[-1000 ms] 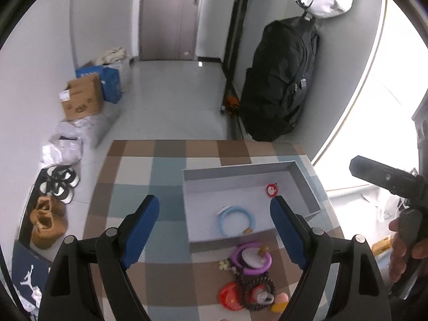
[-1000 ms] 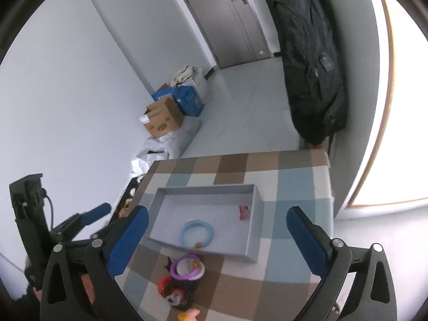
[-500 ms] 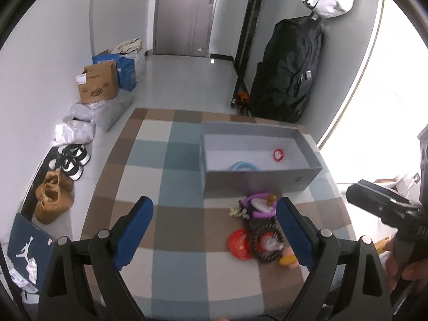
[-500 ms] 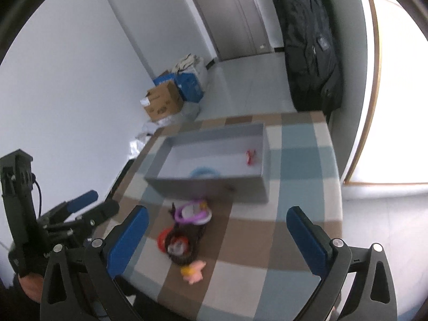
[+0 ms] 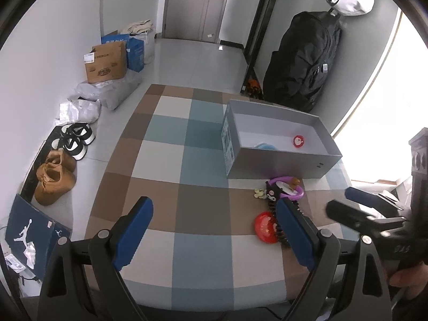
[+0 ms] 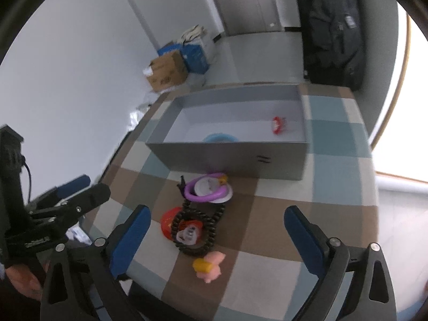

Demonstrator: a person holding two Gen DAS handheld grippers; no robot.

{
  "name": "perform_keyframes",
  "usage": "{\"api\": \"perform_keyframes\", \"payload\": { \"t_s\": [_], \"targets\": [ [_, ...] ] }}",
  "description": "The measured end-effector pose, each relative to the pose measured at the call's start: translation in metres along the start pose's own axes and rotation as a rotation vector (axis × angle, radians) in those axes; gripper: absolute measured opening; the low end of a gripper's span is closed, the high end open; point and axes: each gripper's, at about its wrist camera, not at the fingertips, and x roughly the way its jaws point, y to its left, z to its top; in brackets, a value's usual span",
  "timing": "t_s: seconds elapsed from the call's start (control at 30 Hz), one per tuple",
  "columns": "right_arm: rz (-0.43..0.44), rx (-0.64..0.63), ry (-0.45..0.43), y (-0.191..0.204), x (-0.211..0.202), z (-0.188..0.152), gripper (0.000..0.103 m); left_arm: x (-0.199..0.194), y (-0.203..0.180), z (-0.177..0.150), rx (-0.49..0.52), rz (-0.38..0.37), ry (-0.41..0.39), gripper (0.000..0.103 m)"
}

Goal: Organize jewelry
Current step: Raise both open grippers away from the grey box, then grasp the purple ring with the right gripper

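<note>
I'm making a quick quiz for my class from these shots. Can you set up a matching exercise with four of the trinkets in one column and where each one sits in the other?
Things:
1. blue ring
2. small red trinket
3. purple ring
4. pink figure

Places:
A. on the checked cloth, nearest the table's front edge
B. inside the grey box, against its near wall
C. on the cloth just outside the box's near wall
D. inside the box, toward its right end

Pairs: 1-B, 2-D, 3-C, 4-A
</note>
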Motion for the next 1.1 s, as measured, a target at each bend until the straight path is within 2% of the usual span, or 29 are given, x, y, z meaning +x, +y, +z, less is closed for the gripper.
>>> {"api": "perform_keyframes", "payload": {
  "t_s": [0.17,0.27,0.4,0.47,0.57,0.6,0.67,0.7,1.1],
  "targets": [
    [-0.019,-0.044,0.052,0.017,0.028,0.009,0.091,0.004,0.006,0.0,0.001,-0.001,0.018,0.091],
    [-0.036,-0.055,0.079,0.022,0.042,0.016,0.081,0.006,0.009,0.001,0.006,0.004,0.027,0.091],
    [-0.069,-0.067,0.104,0.027,0.056,0.021,0.079,0.008,0.012,0.001,0.011,-0.001,0.036,0.091],
    [-0.072,-0.08,0.114,0.03,0.061,0.022,0.074,0.009,0.013,0.002,0.009,-0.005,0.042,0.091],
    [-0.094,-0.11,0.123,0.032,0.064,0.021,0.071,0.01,0.014,0.004,0.005,-0.01,0.048,0.091],
    [-0.107,-0.118,0.126,0.033,0.065,0.02,0.069,0.01,0.015,0.005,0.003,-0.011,0.048,0.091],
    [-0.127,-0.126,0.135,0.033,0.068,0.02,0.056,0.01,0.016,0.005,0.001,-0.014,0.049,0.091],
    [-0.135,-0.127,0.134,0.033,0.068,0.02,0.055,0.01,0.016,0.006,-0.002,-0.014,0.049,0.091],
    [-0.067,-0.106,0.076,0.03,0.041,0.018,0.053,0.014,0.011,0.004,0.007,0.001,0.062,0.091]
  ]
}}
